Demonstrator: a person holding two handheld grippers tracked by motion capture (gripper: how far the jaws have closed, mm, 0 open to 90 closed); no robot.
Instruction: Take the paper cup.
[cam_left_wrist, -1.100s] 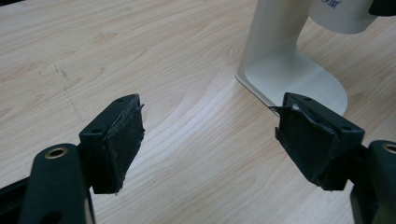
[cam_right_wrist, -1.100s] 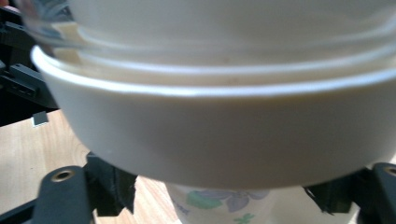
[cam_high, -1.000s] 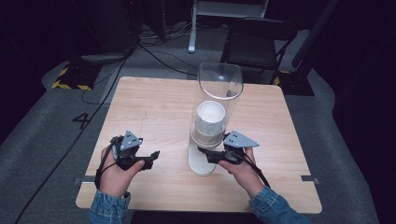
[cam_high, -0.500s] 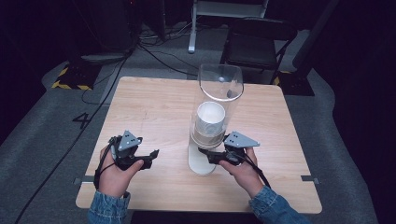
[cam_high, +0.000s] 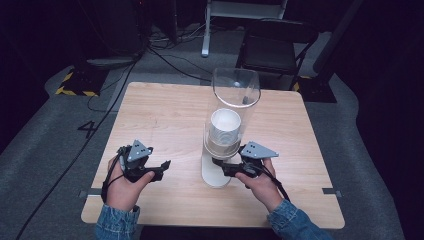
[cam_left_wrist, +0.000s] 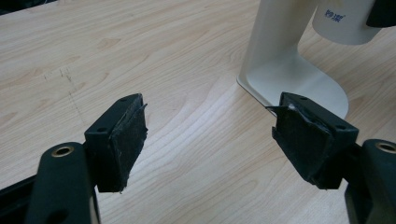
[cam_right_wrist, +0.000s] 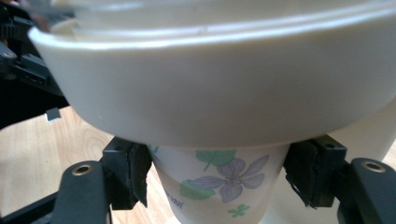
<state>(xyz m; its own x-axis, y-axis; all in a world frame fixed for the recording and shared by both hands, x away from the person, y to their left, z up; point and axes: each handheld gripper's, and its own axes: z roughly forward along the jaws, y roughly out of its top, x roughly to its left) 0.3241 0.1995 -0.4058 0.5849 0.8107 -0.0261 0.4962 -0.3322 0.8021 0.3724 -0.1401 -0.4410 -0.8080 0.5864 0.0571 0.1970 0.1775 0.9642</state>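
A cup dispenser stands mid-table: a clear tube (cam_high: 235, 92) on a cream stand (cam_high: 216, 175) with white paper cups (cam_high: 225, 127) stacked inside. In the right gripper view a flower-printed cup (cam_right_wrist: 219, 186) pokes down from the dispenser's cream collar (cam_right_wrist: 210, 93). My right gripper (cam_right_wrist: 217, 172) is open, with its jaws on either side of that cup, close to its walls. From above, the right gripper (cam_high: 224, 168) sits at the stand's lower part. My left gripper (cam_high: 161, 168) is open and holds nothing, low over the wood left of the stand (cam_left_wrist: 299, 79).
The wooden table (cam_high: 165, 115) is bare around the dispenser. Beyond its far edge stand a dark chair (cam_high: 277, 50) and cables on the grey floor (cam_high: 165, 55).
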